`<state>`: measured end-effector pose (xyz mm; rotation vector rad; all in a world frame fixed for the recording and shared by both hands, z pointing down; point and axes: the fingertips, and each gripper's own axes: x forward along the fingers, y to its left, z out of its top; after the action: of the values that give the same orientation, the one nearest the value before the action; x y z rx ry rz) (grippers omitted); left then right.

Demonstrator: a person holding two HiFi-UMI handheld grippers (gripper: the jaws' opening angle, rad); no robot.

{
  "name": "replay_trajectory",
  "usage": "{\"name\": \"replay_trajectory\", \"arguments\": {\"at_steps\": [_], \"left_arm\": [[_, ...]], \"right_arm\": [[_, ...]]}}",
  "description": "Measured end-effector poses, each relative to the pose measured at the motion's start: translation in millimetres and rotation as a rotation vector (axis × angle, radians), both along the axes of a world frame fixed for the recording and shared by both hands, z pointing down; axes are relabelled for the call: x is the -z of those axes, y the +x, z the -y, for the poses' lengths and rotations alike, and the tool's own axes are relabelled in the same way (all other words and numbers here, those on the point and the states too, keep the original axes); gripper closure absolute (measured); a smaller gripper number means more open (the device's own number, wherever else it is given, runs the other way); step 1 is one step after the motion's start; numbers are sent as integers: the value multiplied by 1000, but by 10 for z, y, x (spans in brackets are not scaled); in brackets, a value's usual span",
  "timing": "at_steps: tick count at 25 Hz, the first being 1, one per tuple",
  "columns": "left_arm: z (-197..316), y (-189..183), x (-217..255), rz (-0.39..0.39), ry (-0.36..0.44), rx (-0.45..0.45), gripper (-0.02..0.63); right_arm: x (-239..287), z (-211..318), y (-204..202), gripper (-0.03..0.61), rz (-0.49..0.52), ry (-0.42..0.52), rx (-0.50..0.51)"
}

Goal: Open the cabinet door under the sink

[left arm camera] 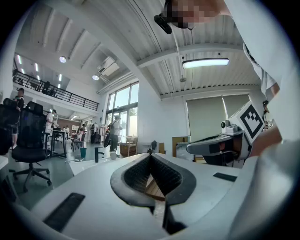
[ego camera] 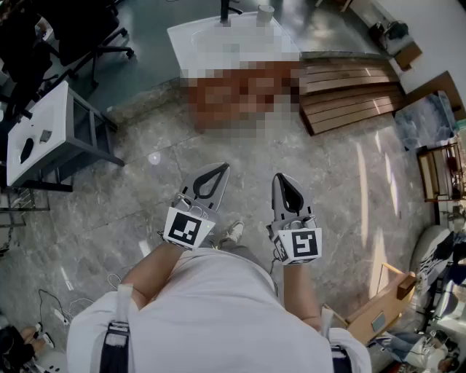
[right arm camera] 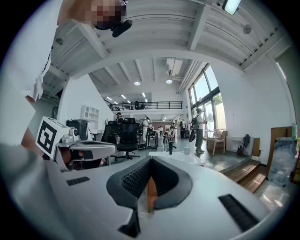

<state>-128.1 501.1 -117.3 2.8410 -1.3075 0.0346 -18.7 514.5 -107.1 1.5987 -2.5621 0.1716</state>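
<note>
The white sink counter [ego camera: 218,36] with a dark faucet [ego camera: 224,11] and a cup [ego camera: 266,13] stands far ahead on the floor. The brown cabinet [ego camera: 240,95] under it is blurred, so its door cannot be made out. My left gripper [ego camera: 218,169] and right gripper [ego camera: 279,177] are held side by side in front of the person's body, well short of the cabinet. Both are shut with nothing between the jaws. The left gripper view shows its tips [left arm camera: 151,155] touching and the counter [left arm camera: 89,164] beyond. The right gripper view shows shut tips [right arm camera: 151,159] and the faucet [right arm camera: 170,148].
Wooden planks [ego camera: 349,91] lie right of the cabinet. A white table [ego camera: 36,131] and an office chair [ego camera: 87,29] stand at the left. A wooden frame [ego camera: 378,309] is at the lower right and cables [ego camera: 51,309] trail at the lower left. Grey stone floor lies between me and the sink.
</note>
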Motion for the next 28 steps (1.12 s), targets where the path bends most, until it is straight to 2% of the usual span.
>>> {"name": "replay_trajectory", "arguments": {"at_steps": [3,9,15,20,24,28], "left_arm": [[15,60,-93,2,-13,-3,603],[41,314,-104,14,5,18,603],[153,395,-256,28,-7,105,603],[329,320,-408,41,-33,156,603],[708,303,-547,38,-46,157,603],[1335,310,-654,19,-57,129,603]], "right_arm": [[-54,17,35,546,-12,0,20],[-124,73,329,545,27,-1,24],[-324,248,636,545,37,24,65],[-487,419,633,545,41,-10,95],[-581,726,592,545,24,-28,105],[-651,1290,582,545,4,-56,83]]}}
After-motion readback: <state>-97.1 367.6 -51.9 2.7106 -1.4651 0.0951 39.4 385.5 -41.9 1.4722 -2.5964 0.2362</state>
